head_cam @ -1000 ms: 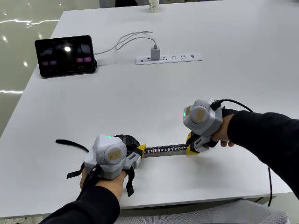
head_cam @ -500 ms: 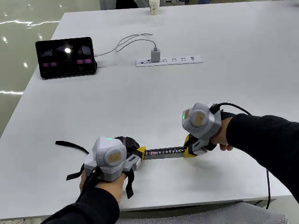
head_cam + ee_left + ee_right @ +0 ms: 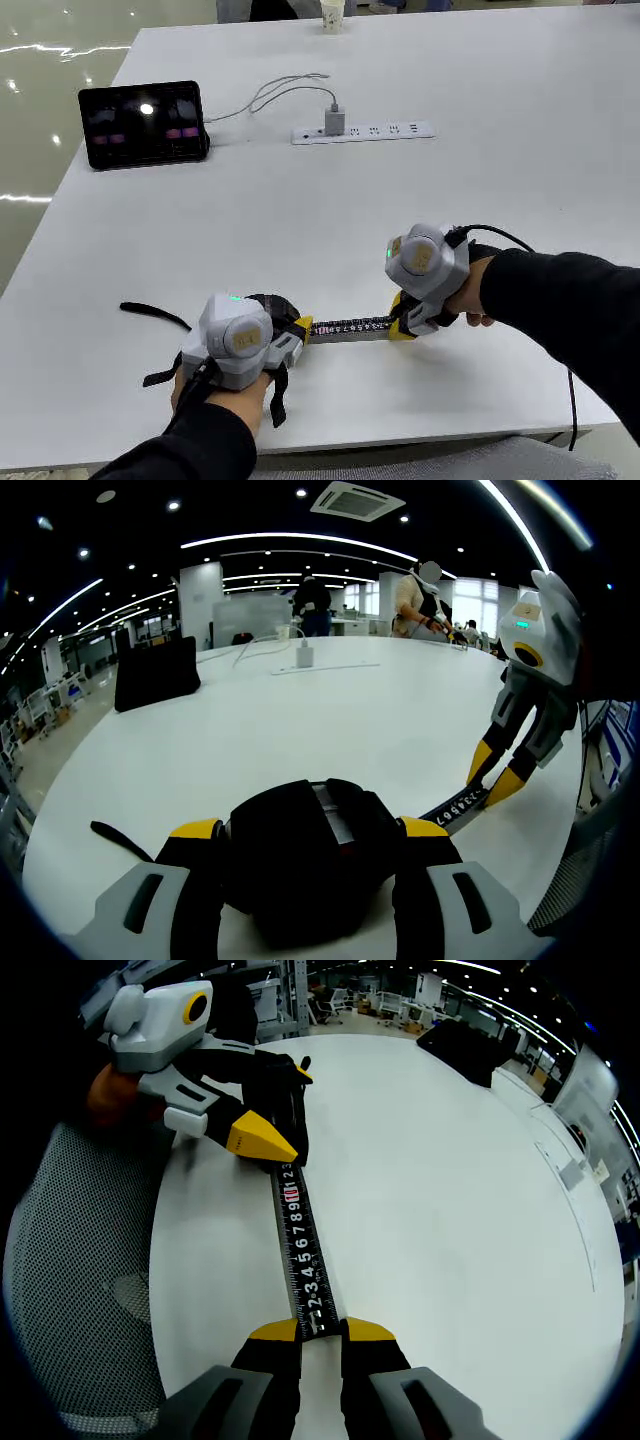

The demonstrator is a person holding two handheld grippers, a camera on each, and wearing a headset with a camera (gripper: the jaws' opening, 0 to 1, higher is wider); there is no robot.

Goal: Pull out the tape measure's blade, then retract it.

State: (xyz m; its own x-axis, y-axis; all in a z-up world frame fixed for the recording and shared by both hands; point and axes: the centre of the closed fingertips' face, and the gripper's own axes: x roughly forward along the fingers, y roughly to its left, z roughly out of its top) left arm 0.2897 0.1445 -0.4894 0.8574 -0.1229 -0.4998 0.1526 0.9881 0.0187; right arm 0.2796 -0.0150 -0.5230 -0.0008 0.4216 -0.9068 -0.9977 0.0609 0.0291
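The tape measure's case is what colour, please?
The case is black; left gripper view shows it best.

Item: tape measure (image 3: 310, 855), black rounded case, near front edge of white table (image 3: 400, 180), pose partly hidden. Its blade (image 3: 300, 1250): partly extended, flat, pale, black numerals.

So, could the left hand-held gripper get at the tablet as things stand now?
Probably not yet: the left hand-held gripper is shut on the tape measure, though the way across the table to the tablet looks open.

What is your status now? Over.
Left gripper shut on tape measure. Right gripper shut on blade tip; blade partly out. Nothing blocking the blade.
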